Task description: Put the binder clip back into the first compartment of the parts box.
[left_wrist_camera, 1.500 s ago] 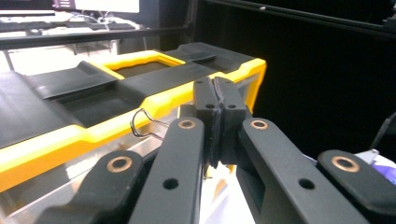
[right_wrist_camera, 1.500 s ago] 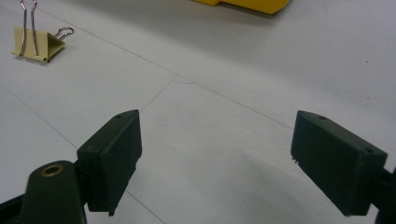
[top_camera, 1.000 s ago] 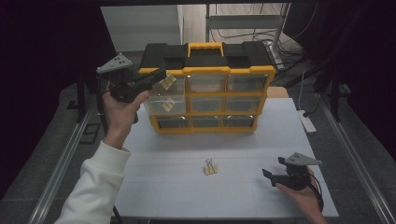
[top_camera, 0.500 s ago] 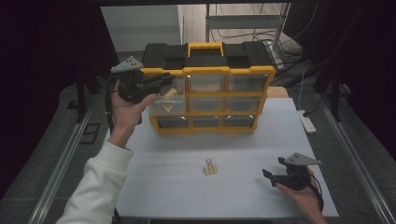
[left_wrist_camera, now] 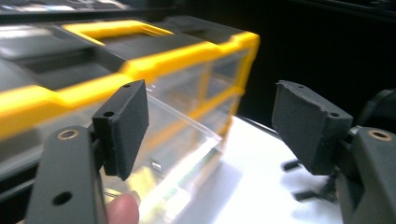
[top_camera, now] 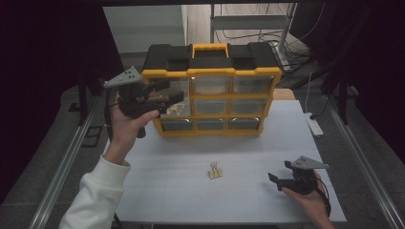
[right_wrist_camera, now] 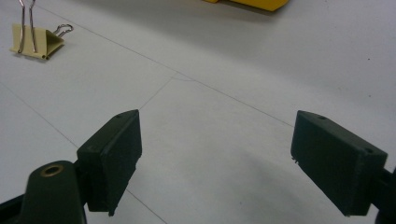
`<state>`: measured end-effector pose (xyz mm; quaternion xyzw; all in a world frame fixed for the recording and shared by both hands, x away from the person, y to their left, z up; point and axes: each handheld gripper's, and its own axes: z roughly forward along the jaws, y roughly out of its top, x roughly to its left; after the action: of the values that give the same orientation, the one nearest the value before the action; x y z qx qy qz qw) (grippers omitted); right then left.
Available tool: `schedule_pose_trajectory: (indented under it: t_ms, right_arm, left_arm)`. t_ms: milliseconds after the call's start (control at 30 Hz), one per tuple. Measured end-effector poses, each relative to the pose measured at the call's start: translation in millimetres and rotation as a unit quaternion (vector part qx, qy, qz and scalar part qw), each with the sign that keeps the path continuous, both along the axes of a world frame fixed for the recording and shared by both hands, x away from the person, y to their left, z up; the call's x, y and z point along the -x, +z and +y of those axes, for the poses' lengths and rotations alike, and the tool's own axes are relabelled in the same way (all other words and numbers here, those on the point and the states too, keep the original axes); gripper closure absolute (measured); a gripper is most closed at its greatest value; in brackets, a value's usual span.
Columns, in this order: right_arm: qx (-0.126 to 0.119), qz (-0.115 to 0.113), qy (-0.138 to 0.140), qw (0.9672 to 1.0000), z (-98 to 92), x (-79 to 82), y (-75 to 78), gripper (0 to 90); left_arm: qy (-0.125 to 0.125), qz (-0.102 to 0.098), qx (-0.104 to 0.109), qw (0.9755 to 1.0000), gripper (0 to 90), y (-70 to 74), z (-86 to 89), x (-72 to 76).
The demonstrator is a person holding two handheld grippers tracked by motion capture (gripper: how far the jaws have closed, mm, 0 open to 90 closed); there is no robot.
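Left claw [top_camera: 165,94] raised at left end of yellow-and-black drawer box [top_camera: 212,90], jaws just been opening, now apart, nothing between them. Clear drawer [top_camera: 174,109] in box's left column pulled partway out, just beside left claw; small pale items inside, too blurred to tell. Right claw [top_camera: 281,172] low over white table [top_camera: 267,143] at near right, jaws apart, nothing gripped. Binder clips [top_camera: 215,171] on table, near middle, well apart from both claws.
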<state>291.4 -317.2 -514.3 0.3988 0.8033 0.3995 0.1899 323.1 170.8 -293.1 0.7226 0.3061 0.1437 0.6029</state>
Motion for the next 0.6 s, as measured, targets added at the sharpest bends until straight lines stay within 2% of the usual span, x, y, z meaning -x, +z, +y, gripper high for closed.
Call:
schedule_pose_trajectory:
  t_ms: [133, 333, 600]
  right_arm:
    - [0.002, -0.001, 0.000, 1.0000, 0.5, 0.1, 0.3, 16.5]
    - [0.000, 0.000, 0.000, 1.0000, 0.2, 0.1, 0.2, 16.5]
    - [0.001, 0.000, 0.000, 1.0000, 0.5, 0.3, 0.3, 16.5]
  left_arm:
    - [-0.018, 0.002, 0.002, 0.9998, 27.1, -4.2, -2.1, 11.1]
    - [-0.032, 0.023, -0.004, 0.9992, 27.1, -17.1, -7.4, 24.7]
    - [-0.047, 0.024, -0.016, 0.9985, 27.4, -33.9, -13.0, 37.7]
